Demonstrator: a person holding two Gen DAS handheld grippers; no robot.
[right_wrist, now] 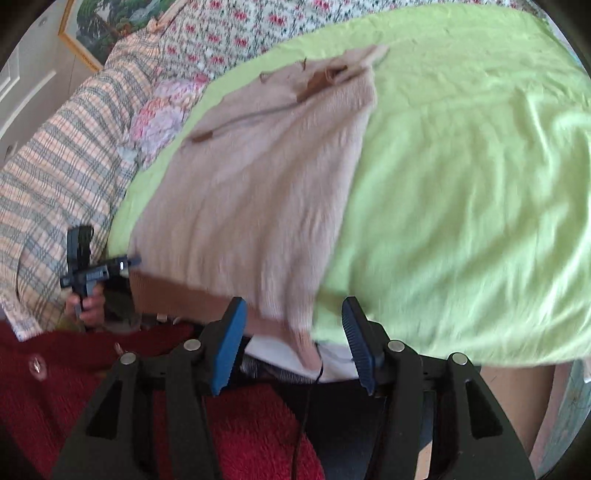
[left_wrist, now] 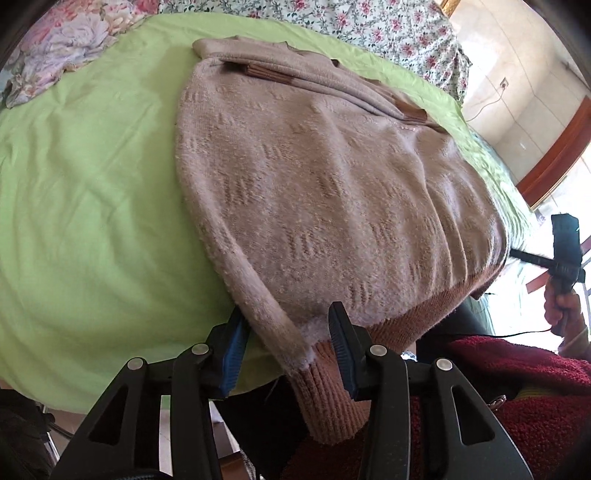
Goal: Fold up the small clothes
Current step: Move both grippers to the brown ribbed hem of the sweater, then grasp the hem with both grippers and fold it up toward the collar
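Note:
A beige knit sweater with brown ribbed trim lies spread on a light green sheet, its hem hanging over the near edge. My left gripper is open, its fingers on either side of the hem's left corner and folded sleeve. In the right wrist view the sweater lies left of centre on the green sheet. My right gripper is open at the hem's right corner, with the cloth between its fingers. The right gripper also shows at the right edge of the left wrist view.
Floral bedding lies behind the sheet. A plaid blanket is at the left of the right wrist view. The person's red fleece garment is below both grippers. The left gripper, held in a hand, shows at the left.

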